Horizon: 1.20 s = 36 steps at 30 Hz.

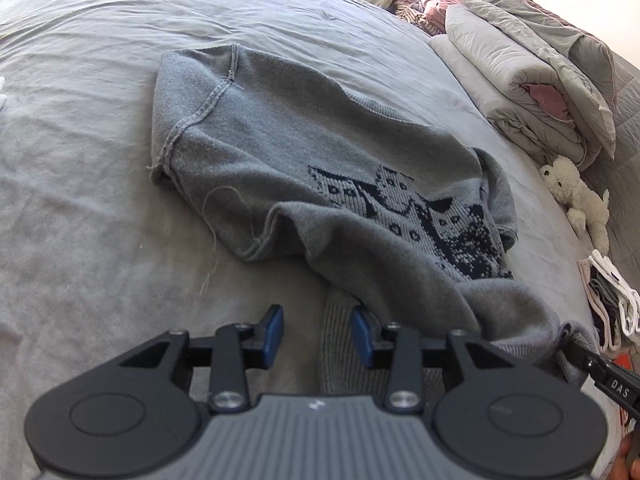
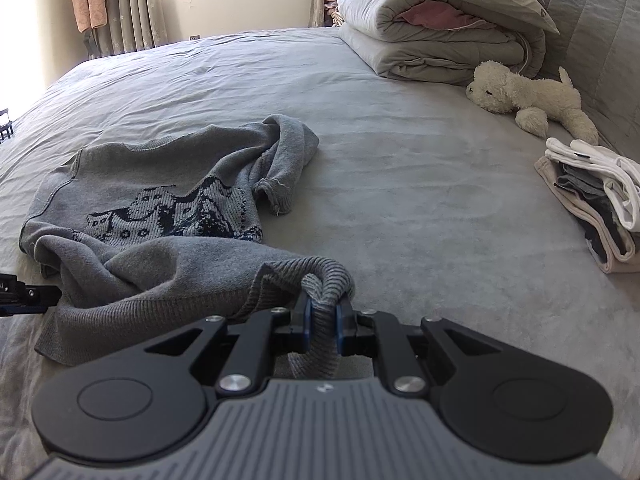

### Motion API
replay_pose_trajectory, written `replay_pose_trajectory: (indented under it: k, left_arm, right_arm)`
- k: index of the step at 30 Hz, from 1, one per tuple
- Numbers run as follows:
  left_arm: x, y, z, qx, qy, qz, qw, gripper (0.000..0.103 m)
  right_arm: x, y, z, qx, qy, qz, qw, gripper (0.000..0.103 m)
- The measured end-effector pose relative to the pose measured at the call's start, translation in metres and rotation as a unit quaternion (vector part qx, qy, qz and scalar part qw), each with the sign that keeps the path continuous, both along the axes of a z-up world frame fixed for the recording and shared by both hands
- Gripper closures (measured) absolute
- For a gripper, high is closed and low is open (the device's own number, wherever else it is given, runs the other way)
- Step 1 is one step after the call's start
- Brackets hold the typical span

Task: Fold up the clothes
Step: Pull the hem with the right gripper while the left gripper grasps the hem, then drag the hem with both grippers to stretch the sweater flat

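Right gripper (image 2: 321, 322) clamped the sweater (image 2: 160, 216) hem at lower centre; left gripper (image 1: 317, 336) hovered open beside it on the bed (image 2: 400, 160). Spreading step; next, left needed its own hem grip.

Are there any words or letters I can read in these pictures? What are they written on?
"DAS" in white letters on the black body of the right gripper, seen at the right edge of the left wrist view.
A small white mark on each gripper's grey housing: a logo, not readable letters.
The sweater has a knitted picture but no words.
The stack of folded clothes shows a tiny dark tag, too small to read.
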<state>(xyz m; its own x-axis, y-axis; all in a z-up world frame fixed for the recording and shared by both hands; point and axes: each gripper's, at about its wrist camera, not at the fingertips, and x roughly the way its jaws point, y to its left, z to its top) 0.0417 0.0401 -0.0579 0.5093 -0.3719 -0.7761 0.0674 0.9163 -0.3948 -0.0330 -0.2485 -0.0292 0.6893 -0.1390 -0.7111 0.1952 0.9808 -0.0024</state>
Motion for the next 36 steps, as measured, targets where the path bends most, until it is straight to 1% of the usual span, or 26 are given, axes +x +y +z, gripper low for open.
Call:
replay_pose_trajectory:
  k: [2, 4, 6, 9, 12, 16, 19, 25, 30, 33, 36]
  left_arm:
    - [-0.007, -0.001, -0.003, -0.004, 0.009, -0.001, 0.9999, 0.067]
    - [-0.014, -0.003, -0.005, -0.004, 0.015, -0.004, 0.9999, 0.073]
    - [-0.022, -0.006, -0.006, 0.005, 0.017, -0.011, 0.9998, 0.098]
    - [-0.035, -0.006, 0.003, 0.024, 0.015, -0.005, 0.9996, 0.099]
    - [-0.053, 0.001, 0.023, 0.038, -0.008, 0.007, 0.9992, 0.1]
    - [-0.082, 0.018, 0.049, 0.036, -0.032, 0.029, 0.9984, 0.1]
    - [-0.107, 0.028, 0.064, 0.042, -0.055, 0.034, 0.997, 0.1]
    - [-0.154, 0.048, 0.08, 0.038, -0.09, 0.044, 0.9942, 0.1]
    - [-0.191, 0.055, 0.087, 0.052, -0.114, 0.03, 0.9917, 0.1]
    - [-0.211, 0.059, 0.088, 0.061, -0.116, 0.019, 0.9912, 0.1]
    - [-0.221, 0.065, 0.084, 0.065, -0.104, 0.014, 0.9924, 0.1]
  right_arm:
    - [0.001, -0.001, -0.001, 0.003, 0.003, -0.001, 1.0, 0.09]
    - [0.002, -0.003, -0.004, 0.008, 0.007, -0.003, 1.0, 0.09]
    - [0.003, -0.004, -0.008, 0.014, 0.008, -0.003, 1.0, 0.09]
    - [0.003, -0.004, -0.014, 0.022, 0.014, 0.0, 1.0, 0.09]
    - [-0.005, -0.003, -0.014, 0.031, 0.01, 0.008, 0.999, 0.09]
    - [-0.025, -0.003, -0.005, 0.043, 0.001, 0.026, 0.999, 0.09]
    - [-0.038, -0.003, 0.003, 0.052, -0.01, 0.044, 0.998, 0.09]
    - [-0.068, -0.003, 0.014, 0.098, -0.022, 0.074, 0.992, 0.09]
    - [-0.097, 0.01, 0.024, 0.099, -0.023, 0.131, 0.986, 0.09]
    - [-0.113, 0.024, 0.027, 0.07, -0.004, 0.166, 0.984, 0.09]
    - [-0.125, 0.031, 0.025, 0.053, 0.021, 0.189, 0.98, 0.09]
